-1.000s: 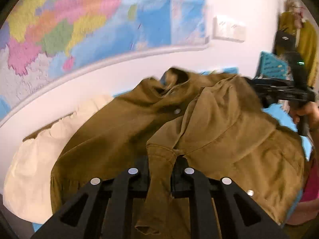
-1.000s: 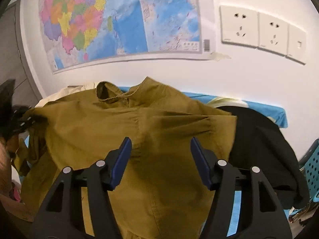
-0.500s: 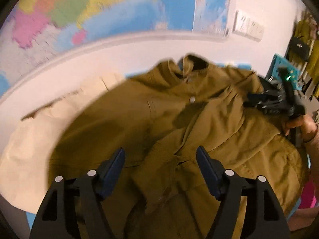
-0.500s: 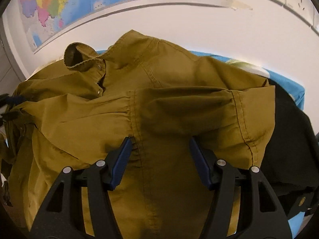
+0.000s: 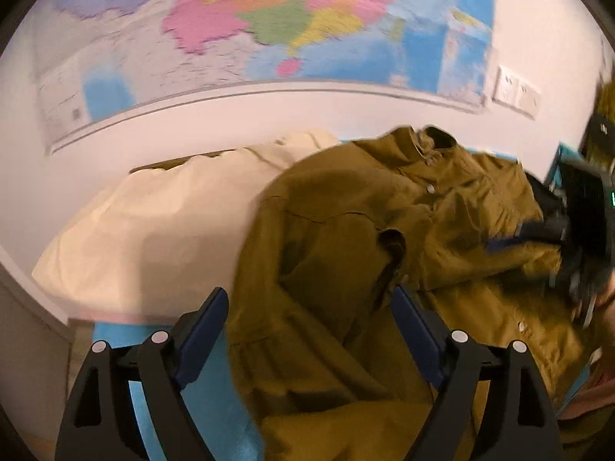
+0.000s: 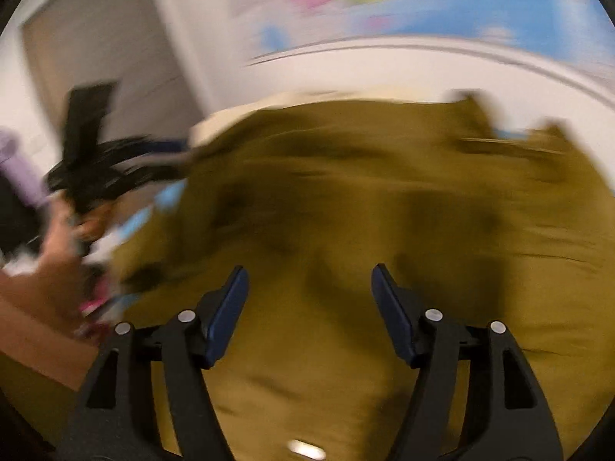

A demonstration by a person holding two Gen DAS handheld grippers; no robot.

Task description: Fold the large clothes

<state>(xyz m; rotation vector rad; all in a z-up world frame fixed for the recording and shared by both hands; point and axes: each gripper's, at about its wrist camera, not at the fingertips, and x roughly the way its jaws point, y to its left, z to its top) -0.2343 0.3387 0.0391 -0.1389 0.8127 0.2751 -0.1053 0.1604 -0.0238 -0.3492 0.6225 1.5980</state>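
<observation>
An olive-brown shirt (image 5: 346, 253) lies spread on the blue table, collar toward the wall, one sleeve folded across its front. My left gripper (image 5: 309, 309) hovers over the shirt's left side, its jaws wide and still opening, no cloth pinched between them. In the blurred right wrist view the same shirt (image 6: 365, 199) fills the frame; my right gripper (image 6: 309, 292) is above it, jaws apart and opening, pads off the cloth. The right gripper (image 5: 569, 226) also shows at the right edge of the left wrist view, the left gripper (image 6: 115, 161) at the left of the right wrist view.
A cream garment (image 5: 161, 226) lies left of the shirt, against the wall. A map (image 5: 269, 27) and wall sockets (image 5: 515, 90) hang on the wall behind. The blue table surface (image 5: 207, 403) shows at the near left. A person's hand (image 6: 50, 280) is at the left.
The left gripper let go of the sleeve, opened wide and swung to the shirt's left side. The right gripper swept fast to the left over the shirt, its view now blurred.
</observation>
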